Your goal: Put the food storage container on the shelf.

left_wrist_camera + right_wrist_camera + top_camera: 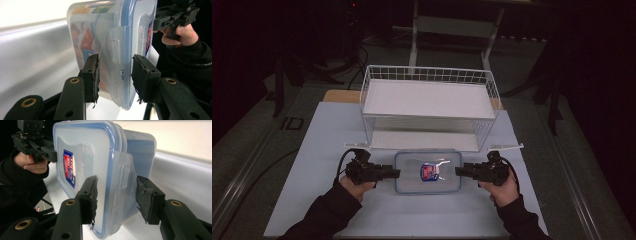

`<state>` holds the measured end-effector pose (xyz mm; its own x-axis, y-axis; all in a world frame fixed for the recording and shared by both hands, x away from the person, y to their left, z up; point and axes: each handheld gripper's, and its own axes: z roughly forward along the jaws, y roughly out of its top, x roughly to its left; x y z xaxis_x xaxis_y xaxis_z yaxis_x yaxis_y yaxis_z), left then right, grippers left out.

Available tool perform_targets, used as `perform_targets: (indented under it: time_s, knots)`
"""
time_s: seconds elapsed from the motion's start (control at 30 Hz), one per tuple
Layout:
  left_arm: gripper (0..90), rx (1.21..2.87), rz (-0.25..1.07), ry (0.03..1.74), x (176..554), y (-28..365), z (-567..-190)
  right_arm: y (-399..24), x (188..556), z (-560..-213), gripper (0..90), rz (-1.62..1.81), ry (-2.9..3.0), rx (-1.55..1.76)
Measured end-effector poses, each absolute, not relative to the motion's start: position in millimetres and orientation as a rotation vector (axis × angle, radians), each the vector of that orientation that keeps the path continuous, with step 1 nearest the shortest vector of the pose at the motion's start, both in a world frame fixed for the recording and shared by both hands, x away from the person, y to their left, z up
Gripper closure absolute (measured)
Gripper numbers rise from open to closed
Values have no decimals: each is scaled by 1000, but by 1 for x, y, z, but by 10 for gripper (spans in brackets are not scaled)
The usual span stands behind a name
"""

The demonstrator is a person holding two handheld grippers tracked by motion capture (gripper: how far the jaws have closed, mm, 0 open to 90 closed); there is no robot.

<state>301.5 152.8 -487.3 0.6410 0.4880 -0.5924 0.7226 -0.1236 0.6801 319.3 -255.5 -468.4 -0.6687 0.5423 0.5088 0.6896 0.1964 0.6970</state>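
pale table (327, 200), container (428, 172) lid up, long axis between left gripper (395, 173) and right gripper (460, 171), fingers clamping its ends

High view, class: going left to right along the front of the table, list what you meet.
Left gripper → clear lidded container with a red and blue label on its lid → right gripper.

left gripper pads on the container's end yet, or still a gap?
Touching. In the left gripper view, the left gripper has both pads against the container: one on its wall, the other on the blue-rimmed lid.
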Motion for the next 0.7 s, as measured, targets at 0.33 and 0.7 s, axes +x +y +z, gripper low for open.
perform_targets:
  time_s: [0.33,0.7]
  knots:
    - [578,1740,-218,978,333,142,-488,-263,348,-464,524,-1505,-2318,-1233]
    - [559,1746,-152,991,367,129,-502,-268,378,-474,518,-1514,-2336,-1293]
